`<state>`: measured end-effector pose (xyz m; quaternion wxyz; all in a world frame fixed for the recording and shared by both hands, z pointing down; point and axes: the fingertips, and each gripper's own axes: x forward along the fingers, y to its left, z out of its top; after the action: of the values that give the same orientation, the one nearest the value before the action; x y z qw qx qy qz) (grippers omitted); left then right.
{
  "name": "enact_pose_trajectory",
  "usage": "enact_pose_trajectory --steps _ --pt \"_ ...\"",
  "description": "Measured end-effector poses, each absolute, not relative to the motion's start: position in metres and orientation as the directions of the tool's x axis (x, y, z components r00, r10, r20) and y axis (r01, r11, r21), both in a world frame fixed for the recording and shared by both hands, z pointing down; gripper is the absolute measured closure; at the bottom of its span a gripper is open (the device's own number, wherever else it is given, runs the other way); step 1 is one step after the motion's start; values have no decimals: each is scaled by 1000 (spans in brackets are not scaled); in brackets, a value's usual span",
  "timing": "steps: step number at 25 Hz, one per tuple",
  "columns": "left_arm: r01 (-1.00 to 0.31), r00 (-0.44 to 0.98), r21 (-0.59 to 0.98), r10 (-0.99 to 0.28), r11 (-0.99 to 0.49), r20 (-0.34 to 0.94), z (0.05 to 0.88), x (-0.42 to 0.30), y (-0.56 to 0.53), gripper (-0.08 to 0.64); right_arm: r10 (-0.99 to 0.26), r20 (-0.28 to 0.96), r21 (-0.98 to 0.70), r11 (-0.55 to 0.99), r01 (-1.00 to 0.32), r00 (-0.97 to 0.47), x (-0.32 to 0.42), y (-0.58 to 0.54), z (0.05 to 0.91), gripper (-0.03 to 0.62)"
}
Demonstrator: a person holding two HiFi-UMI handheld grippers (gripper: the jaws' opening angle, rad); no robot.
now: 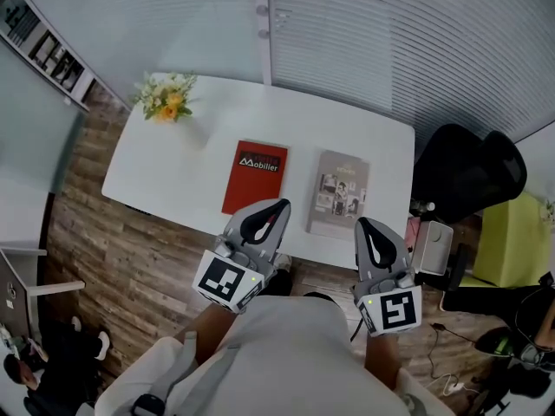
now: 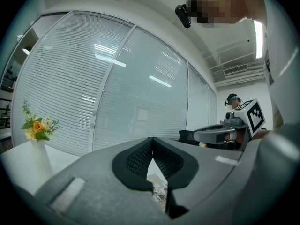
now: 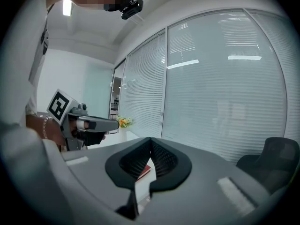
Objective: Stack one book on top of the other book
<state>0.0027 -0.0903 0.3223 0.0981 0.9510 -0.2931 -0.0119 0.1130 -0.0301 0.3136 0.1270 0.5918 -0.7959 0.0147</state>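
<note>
Noted left gripper [image 1: 276,208] and right gripper [image 1: 366,228] clenched empty at 6 o'clock of table [image 1: 173,172], judged merely approaching; red book [image 1: 255,177] flat, grey book [image 1: 339,192] at its 3 o'clock, apart, unstacked.

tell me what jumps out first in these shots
Two books lie flat, side by side but apart, on the white table: a red book on the left and a grey book to its right. At the table's near edge, the left gripper and right gripper point toward the books, both shut and empty. A vase of yellow flowers stands at the far left corner.
</note>
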Motion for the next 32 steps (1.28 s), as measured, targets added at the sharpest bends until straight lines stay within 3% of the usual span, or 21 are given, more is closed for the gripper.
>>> enact_pose_trajectory --steps 32 --pt "-526 850 182 -522 -831 73 335 112 -113 552 -936 231 91 294 -952 -267 215 -57 328 588"
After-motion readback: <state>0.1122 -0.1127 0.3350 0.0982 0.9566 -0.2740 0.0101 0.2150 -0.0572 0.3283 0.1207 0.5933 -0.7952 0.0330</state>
